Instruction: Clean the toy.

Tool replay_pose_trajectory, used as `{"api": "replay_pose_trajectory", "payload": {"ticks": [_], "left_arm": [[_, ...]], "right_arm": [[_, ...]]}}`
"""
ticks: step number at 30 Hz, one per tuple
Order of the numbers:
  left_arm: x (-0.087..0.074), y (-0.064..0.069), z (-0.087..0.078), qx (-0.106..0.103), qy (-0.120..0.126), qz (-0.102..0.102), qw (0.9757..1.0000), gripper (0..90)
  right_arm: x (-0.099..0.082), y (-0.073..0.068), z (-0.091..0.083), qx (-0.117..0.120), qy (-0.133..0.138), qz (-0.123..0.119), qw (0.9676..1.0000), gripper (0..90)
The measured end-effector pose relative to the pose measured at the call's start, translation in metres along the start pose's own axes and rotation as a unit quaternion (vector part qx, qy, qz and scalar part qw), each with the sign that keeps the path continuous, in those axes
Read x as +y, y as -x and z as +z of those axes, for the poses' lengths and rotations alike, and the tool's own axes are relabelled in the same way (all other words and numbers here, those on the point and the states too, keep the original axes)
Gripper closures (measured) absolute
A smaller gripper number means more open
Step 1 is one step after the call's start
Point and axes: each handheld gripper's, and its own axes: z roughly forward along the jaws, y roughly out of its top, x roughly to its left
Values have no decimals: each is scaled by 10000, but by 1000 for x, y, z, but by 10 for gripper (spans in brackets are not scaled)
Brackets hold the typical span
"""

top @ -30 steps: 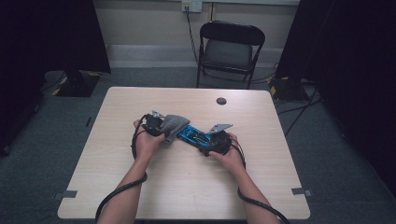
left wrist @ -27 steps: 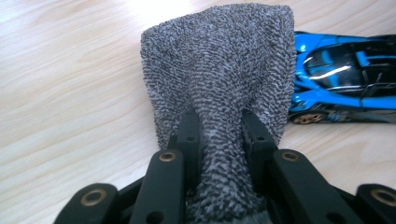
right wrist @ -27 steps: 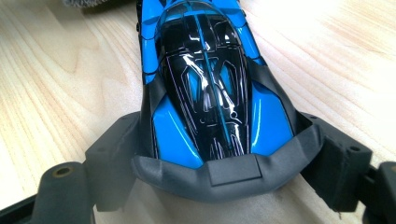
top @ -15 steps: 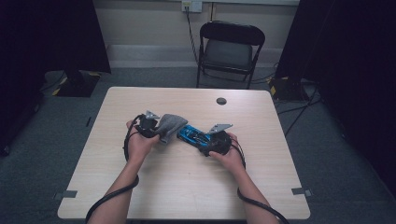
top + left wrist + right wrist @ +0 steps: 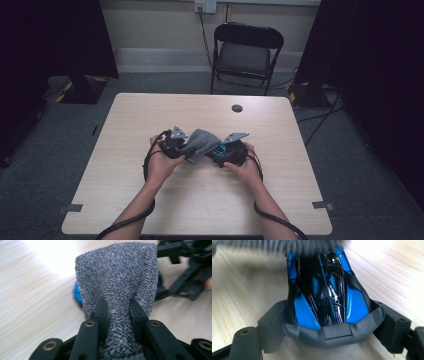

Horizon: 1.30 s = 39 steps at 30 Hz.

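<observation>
Left gripper [image 5: 117, 312] clamped on grey knitted cloth [image 5: 117, 277], draped over blue-black toy car [image 5: 324, 287] clamped in right gripper [image 5: 325, 322] just opposite.

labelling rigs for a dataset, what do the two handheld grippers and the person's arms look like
Both grippers are black frames. The left gripper has two flat black jaws with brass-coloured pivot pins; the right gripper has grey jaw parts. Each carries a grey three-cornered plate on top, and a black cable trails back along each forearm. The forearms are bare, no sleeves in view.
</observation>
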Motion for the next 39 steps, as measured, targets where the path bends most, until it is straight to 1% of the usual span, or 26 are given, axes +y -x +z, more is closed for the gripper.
{"api": "replay_pose_trajectory", "payload": {"ticks": [2,3,4,5,8,9,10,12,15,16,18,21,24,27,32,36,38,39], "left_arm": [[2,6,5,-75,-33,41,10000,736],[5,11,11,-131,-67,87,9999,736],[5,11,11,-131,-67,87,9999,736],[7,14,16,-170,-85,122,9997,736],[9,19,21,-200,-114,161,9996,735],[10,22,27,-220,-186,222,9993,735],[10,22,27,-220,-186,222,9993,735],[10,25,32,-216,-269,277,9990,734],[9,26,39,-232,-367,278,9987,734],[9,26,41,-208,-420,328,9984,734],[9,25,41,-210,-425,295,9984,734],[10,24,40,-175,-444,335,9983,735],[11,22,39,-154,-449,307,9984,734],[11,20,39,-127,-506,312,9982,733],[11,15,36,-48,-545,269,9981,734],[11,7,32,62,-569,217,9981,734],[10,5,32,47,-570,186,9982,734],[10,3,31,72,-580,172,9981,734]], "right_arm": [[0,0,0,0,-1,1,10000,203],[0,0,0,0,-2,-1,10000,203],[0,0,0,0,-2,-1,10000,203],[0,0,0,-2,2,-5,10000,203],[0,0,0,-2,2,-6,10000,203],[0,0,0,-2,2,-6,10000,203],[0,0,0,-2,2,-6,10000,203],[0,0,0,-1,1,-5,10000,203],[0,0,0,-3,4,1,10000,203],[0,0,0,-3,4,1,10000,203],[0,0,0,-3,4,1,10000,203],[0,0,0,-2,4,2,10000,203],[0,0,0,-1,2,-7,10000,203],[0,0,0,1,2,-2,10000,203],[0,0,0,1,3,-2,10000,204],[0,0,0,4,0,2,10000,204],[0,0,0,4,0,3,10000,203],[0,0,0,3,0,2,10000,203]]}}
